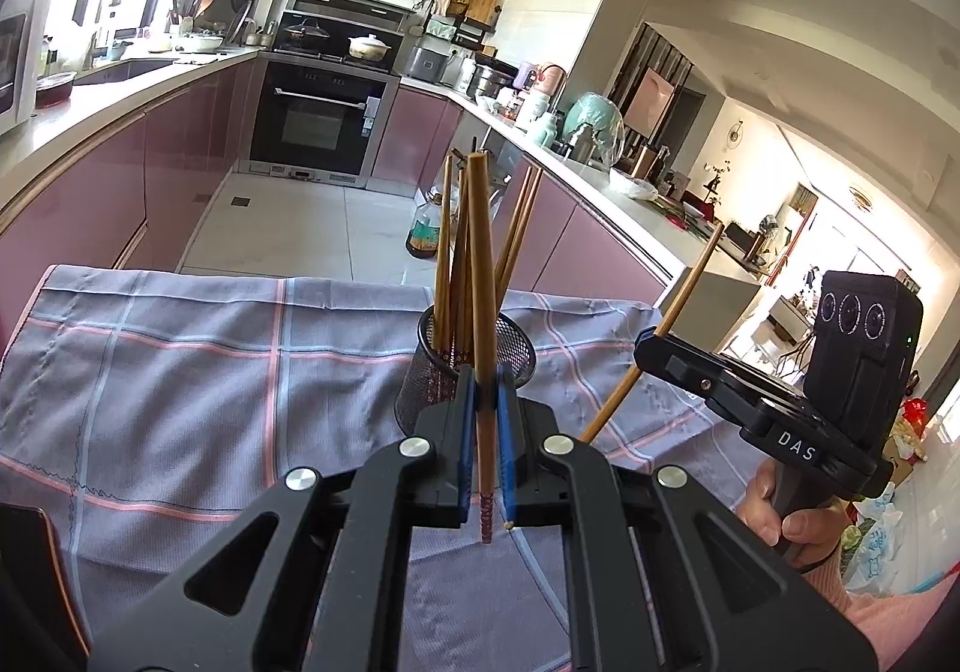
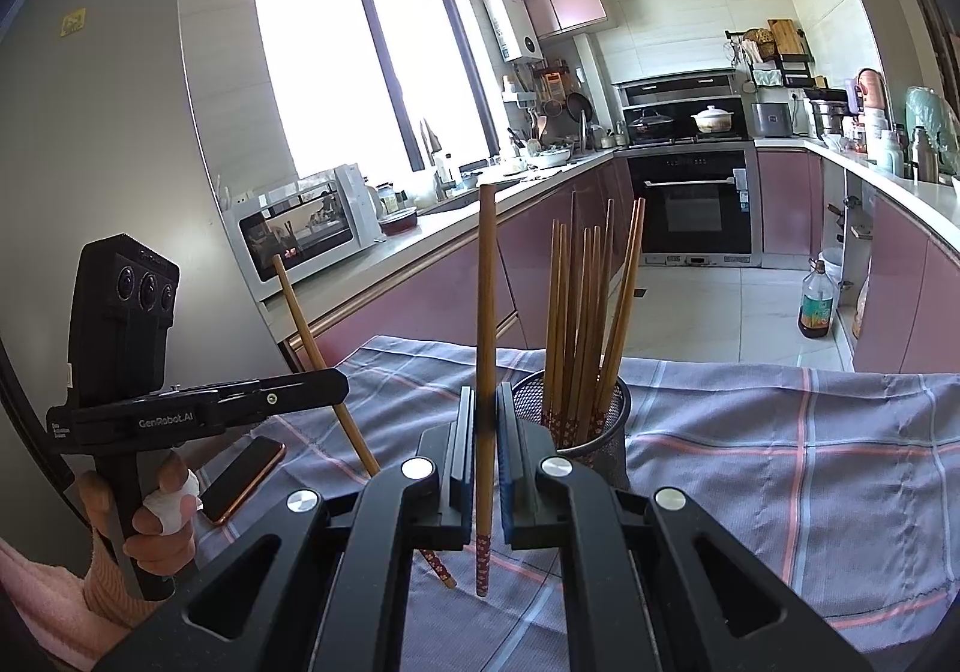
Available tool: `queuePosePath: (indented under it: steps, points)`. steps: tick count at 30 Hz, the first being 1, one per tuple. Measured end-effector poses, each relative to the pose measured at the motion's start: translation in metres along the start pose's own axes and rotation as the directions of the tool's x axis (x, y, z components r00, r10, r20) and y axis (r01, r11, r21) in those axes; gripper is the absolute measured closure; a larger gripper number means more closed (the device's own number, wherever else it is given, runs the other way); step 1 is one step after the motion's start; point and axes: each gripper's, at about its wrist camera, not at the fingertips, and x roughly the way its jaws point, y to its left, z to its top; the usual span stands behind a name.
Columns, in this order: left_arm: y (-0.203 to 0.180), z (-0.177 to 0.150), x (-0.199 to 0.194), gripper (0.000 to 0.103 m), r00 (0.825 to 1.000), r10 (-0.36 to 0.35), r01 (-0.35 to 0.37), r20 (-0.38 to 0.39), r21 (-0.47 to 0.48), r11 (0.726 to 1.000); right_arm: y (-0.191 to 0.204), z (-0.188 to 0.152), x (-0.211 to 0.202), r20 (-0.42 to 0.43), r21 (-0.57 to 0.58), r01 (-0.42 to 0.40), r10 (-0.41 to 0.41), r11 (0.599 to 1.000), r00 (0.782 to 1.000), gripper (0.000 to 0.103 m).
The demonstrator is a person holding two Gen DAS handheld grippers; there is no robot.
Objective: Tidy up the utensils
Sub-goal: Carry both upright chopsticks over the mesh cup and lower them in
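Note:
A black mesh cup [image 1: 420, 372] [image 2: 606, 432] stands on the checked cloth and holds several brown chopsticks [image 1: 447, 252] [image 2: 576, 312]. My left gripper [image 1: 485, 390] is shut on one upright chopstick [image 1: 480, 282], just in front of the cup. My right gripper [image 2: 485, 408] is shut on another upright chopstick [image 2: 486, 312], just left of the cup. Each gripper also shows in the other's view, the right one [image 1: 651, 339] and the left one [image 2: 336, 381], each with its chopstick slanted through the fingers.
A grey-blue checked cloth [image 1: 180, 372] [image 2: 780, 462] covers the table. A phone [image 2: 243, 480] lies on the cloth near the left hand. Kitchen counters, an oven [image 1: 315, 123] and an oil bottle [image 2: 816, 306] on the floor lie beyond the table.

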Motion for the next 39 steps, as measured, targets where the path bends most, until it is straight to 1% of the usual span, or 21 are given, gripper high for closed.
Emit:
queuePosePath:
  steps: [39]
  points:
    - [-0.008, 0.012, 0.004, 0.095, 1.0, 0.011, -0.011, 0.005, 0.03, 0.999, -0.005, 0.017, 0.004, 0.015, -0.01, 0.014, -0.014, 1.0, 1.0, 0.098]
